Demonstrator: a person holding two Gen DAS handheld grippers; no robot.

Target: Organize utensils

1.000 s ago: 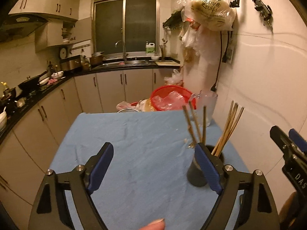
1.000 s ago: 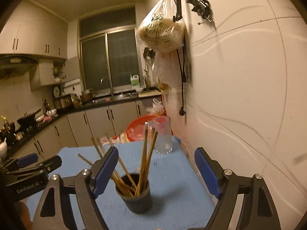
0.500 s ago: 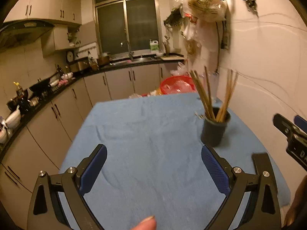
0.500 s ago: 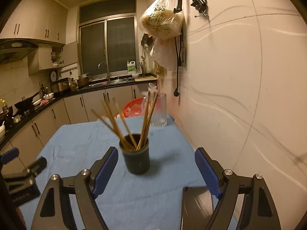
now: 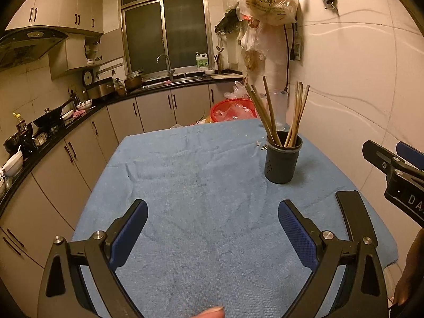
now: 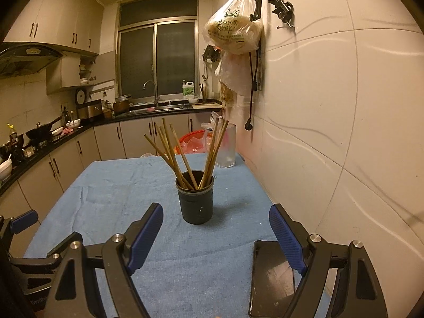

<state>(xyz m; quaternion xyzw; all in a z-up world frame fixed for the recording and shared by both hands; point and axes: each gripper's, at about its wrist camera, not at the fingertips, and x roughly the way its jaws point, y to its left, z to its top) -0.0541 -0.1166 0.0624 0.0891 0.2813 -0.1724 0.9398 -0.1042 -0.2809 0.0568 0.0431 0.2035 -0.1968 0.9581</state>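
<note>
One dark holder (image 6: 196,201) upright on the blue cloth (image 6: 111,198), nearer the wall side of the table. Chopsticks (image 6: 185,156) inside, standing in two fanned bunches — about five leaning left and about four leaning right in the right wrist view, though overlaps keep the count rough. One clear glass (image 6: 227,145) beyond the holder at the far edge of the cloth, apart from it. One red basket (image 5: 233,108) with plastic in it past the table's far end. One flat black slab (image 6: 273,278), glossy like a phone, lying on the cloth at the near right corner. Two grippers, both with blue pads. Left gripper (image 5: 212,228) spread to its widest after opening further just now, nothing between the pads but bare cloth; holder well ahead and off to the right of its right finger, not in line with the gap. A fingertip (image 5: 212,312) at the bottom edge of that view. Right gripper (image 6: 216,228) spread wide too, empty — holder straight ahead of the gap, a little left of centre and closer to the left pad, beyond the fingertips and touching neither. Black slab partly under the right finger of this gripper; contact not clear. Right gripper also visible from the left wrist at the right edge, beside the wall. Two plastic bags (image 6: 233,31) hanging on the wall above.
</note>
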